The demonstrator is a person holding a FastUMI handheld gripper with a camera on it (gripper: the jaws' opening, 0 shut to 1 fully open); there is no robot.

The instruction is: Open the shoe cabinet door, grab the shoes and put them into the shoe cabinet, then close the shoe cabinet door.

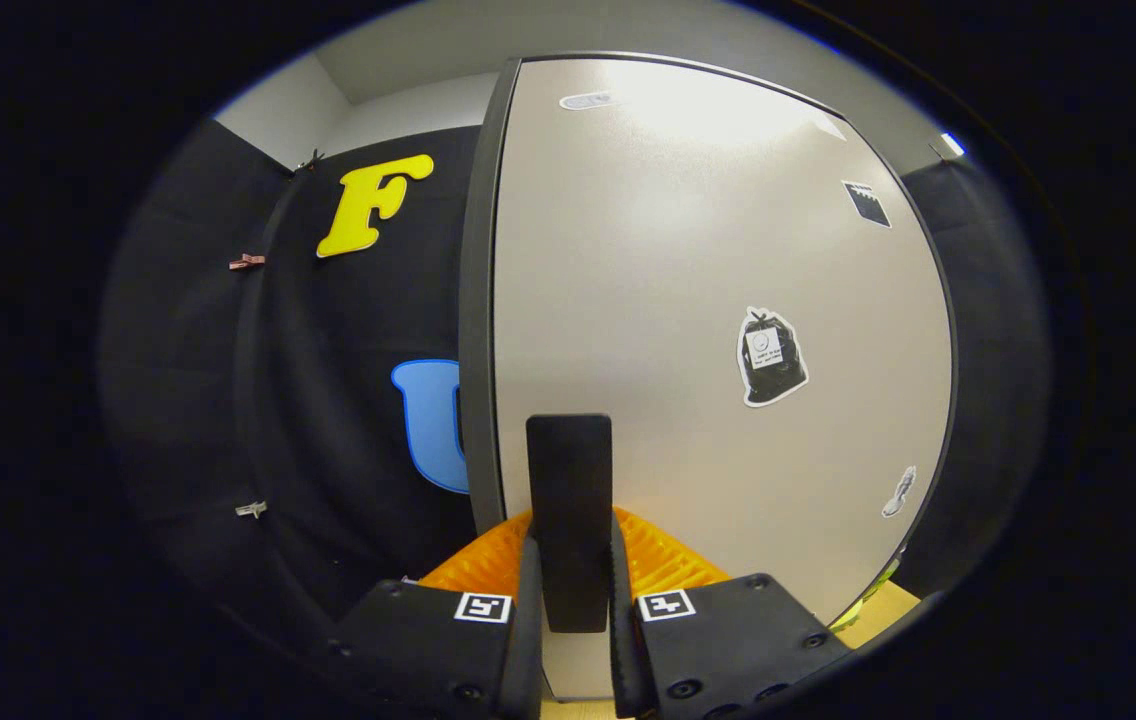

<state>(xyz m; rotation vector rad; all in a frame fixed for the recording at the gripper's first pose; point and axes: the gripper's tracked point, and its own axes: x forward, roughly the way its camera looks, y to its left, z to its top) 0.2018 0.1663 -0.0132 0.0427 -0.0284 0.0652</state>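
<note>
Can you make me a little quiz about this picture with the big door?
1. True or false: the gripper is shut on the black upright bar handle of the pale flat cabinet door.
2. The black bag-shaped sticker is: A) on the door, B) on the handle, C) on the booth wall.
3. Fill in: the handle sits ____ the two fingers.
Key: 1 true; 2 A; 3 between.

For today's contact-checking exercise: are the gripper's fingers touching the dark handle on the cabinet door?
Touching. In the gripper view the handle stands between the gripper's two fingers, which press against its sides with no gap, against the pale cabinet door.
</note>
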